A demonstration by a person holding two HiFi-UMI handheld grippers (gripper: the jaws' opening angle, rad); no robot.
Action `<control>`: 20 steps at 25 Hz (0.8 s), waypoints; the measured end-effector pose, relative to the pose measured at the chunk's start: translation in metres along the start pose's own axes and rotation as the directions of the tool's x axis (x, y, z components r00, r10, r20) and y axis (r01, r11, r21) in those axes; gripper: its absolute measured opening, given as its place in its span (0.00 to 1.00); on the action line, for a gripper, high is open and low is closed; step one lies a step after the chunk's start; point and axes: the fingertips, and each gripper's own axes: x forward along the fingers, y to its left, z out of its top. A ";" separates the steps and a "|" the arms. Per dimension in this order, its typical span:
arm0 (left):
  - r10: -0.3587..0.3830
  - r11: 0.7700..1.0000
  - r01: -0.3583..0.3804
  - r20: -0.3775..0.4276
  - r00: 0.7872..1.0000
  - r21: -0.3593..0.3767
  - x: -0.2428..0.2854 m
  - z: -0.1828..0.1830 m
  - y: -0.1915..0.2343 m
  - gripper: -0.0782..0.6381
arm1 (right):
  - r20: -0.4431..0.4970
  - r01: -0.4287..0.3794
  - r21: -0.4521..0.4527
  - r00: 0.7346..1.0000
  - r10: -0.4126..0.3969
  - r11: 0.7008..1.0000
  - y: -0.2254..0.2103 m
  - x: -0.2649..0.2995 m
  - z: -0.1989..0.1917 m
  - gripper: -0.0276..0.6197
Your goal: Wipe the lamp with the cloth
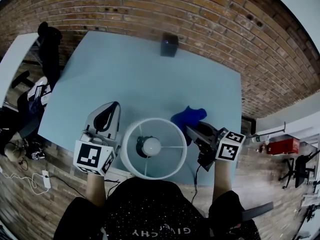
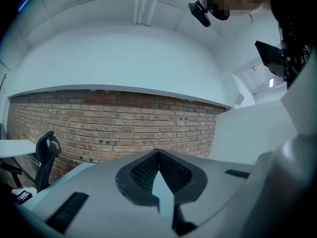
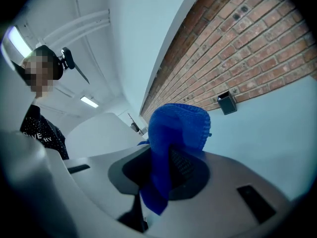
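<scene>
The lamp [image 1: 153, 148], seen from above, has a round white shade with the bulb at its centre and stands at the near edge of the light blue table [image 1: 140, 79]. My right gripper [image 1: 191, 129] is just right of the shade, shut on a blue cloth [image 1: 189, 117] that bunches up past its jaws. In the right gripper view the cloth [image 3: 178, 128] fills the jaws, with the white shade [image 3: 99, 128] beside it on the left. My left gripper [image 1: 115, 106] is just left of the shade, shut and holding nothing. Its pads [image 2: 148, 170] meet at the tip.
A small black box [image 1: 169, 45] stands at the far edge of the table against the brick wall [image 1: 165, 9]. It also shows in the right gripper view as the black box [image 3: 227, 103]. A dark office chair [image 1: 49, 44] stands off the table's far left corner.
</scene>
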 end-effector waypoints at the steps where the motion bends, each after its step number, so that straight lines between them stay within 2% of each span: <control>1: -0.002 1.000 0.002 -0.002 1.000 0.001 0.003 0.002 0.001 0.12 | 0.010 -0.015 -0.004 1.000 0.015 1.000 0.004 0.000 0.009 0.16; 3: -0.011 1.000 0.011 -0.001 1.000 -0.003 0.011 0.010 0.001 0.12 | 0.049 -0.076 -0.010 0.996 0.077 0.997 0.018 -0.001 0.035 0.16; 5: -0.031 1.000 0.031 0.002 1.000 -0.003 0.016 0.020 -0.001 0.12 | 0.101 -0.170 -0.012 0.980 0.170 0.985 0.039 -0.001 0.066 0.16; 8: -0.065 0.998 0.064 0.017 0.998 0.018 0.021 0.040 -0.005 0.12 | 0.154 -0.337 -0.029 0.929 0.337 0.941 0.076 0.001 0.108 0.16; 11: -0.083 0.996 0.082 0.039 0.996 0.026 0.025 0.054 -0.007 0.12 | 0.139 -0.446 -0.050 0.883 0.448 0.894 0.099 0.009 0.130 0.16; 16: -0.101 0.995 0.101 0.017 0.995 0.002 0.030 0.048 -0.007 0.12 | -0.001 -0.499 -0.045 0.866 0.500 0.865 0.106 0.035 0.114 0.16; 20: -0.091 0.995 0.091 0.003 0.996 -0.030 0.032 0.039 -0.003 0.12 | -0.084 -0.505 0.029 0.859 0.505 0.863 0.092 0.054 0.088 0.16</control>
